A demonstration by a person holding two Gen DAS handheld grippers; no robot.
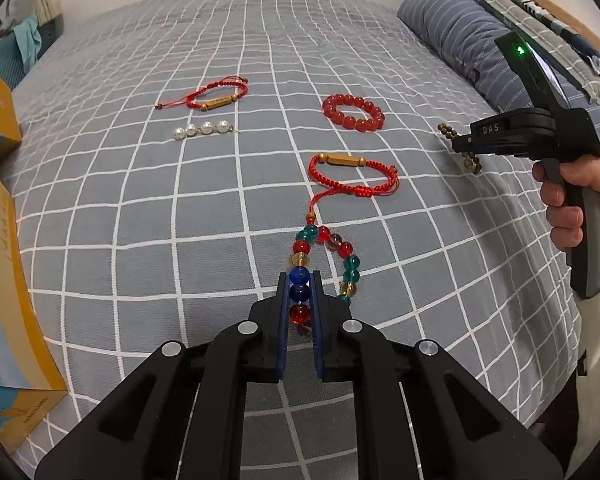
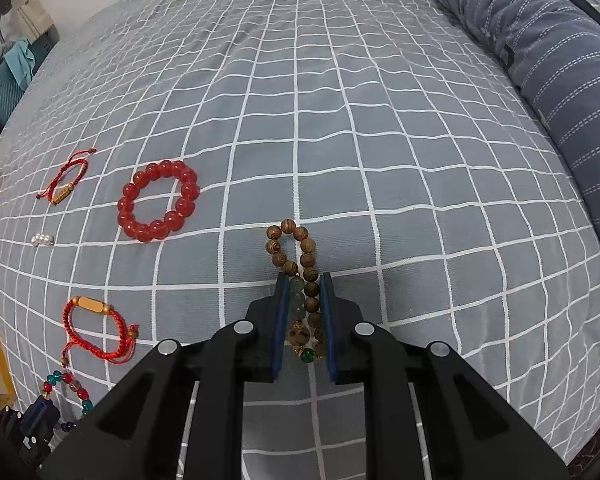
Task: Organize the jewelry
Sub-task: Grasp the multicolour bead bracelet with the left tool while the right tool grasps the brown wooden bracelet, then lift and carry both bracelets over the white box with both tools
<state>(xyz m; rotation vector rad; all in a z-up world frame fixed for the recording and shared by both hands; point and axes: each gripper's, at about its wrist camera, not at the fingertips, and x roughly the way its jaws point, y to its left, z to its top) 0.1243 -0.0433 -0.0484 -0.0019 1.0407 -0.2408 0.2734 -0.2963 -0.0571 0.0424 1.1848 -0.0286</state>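
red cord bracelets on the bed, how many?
2. One red cord bracelet lies far left, above the pearls; the other lies mid-bed, just beyond the glass beads that the left gripper holds. None seem hidden.

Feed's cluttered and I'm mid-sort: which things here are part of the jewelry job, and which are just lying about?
Job:
- multicolored bead bracelet, in left gripper
- wooden bead bracelet, in right gripper
- red bead bracelet
- two red cord bracelets
- pearl strand

Lying about:
- striped pillow
- yellow boxes
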